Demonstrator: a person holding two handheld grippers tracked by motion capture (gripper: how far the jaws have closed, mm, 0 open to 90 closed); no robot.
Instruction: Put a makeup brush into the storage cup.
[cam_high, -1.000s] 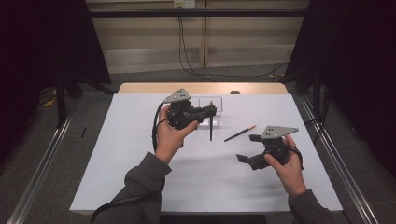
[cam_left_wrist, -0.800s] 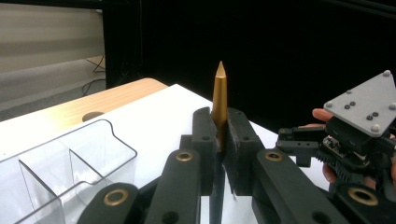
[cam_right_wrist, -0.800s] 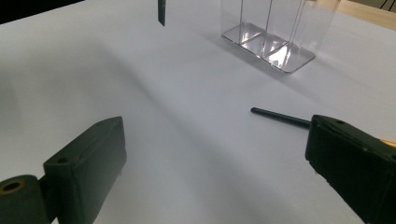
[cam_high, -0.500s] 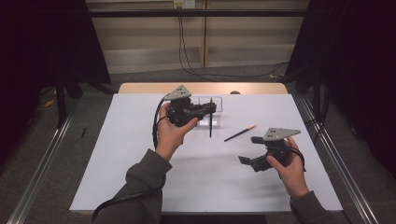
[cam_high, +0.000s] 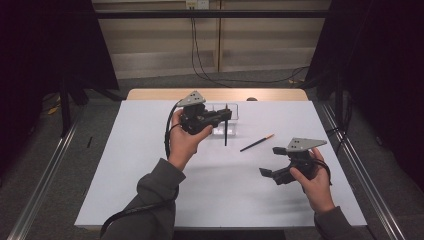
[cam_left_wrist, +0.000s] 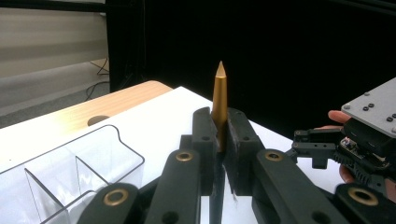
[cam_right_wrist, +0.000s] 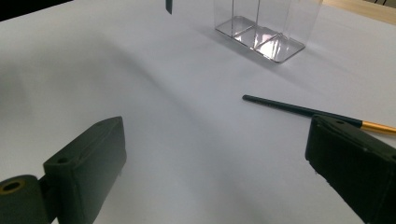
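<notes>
1. Left gripper (cam_left_wrist: 219, 140) clamps a thin pen (cam_left_wrist: 219, 100) upright between its pads; the gold, pointed tip rises above the fingers.
2. Right gripper (cam_right_wrist: 215, 154) has its jaws spread wide, nothing between them; a second dark pen (cam_right_wrist: 299, 110) with a gold end lies just beyond its fingers, partly hidden.
3. Clear plastic divided box (cam_high: 231, 119) sits just behind the left fingers; contents hard to tell.

Legible text: 0 | Labels: 0 | Brands: 0 | Numbers: 0 | Signs: 0 | Status: no readable markings on any surface.
</notes>
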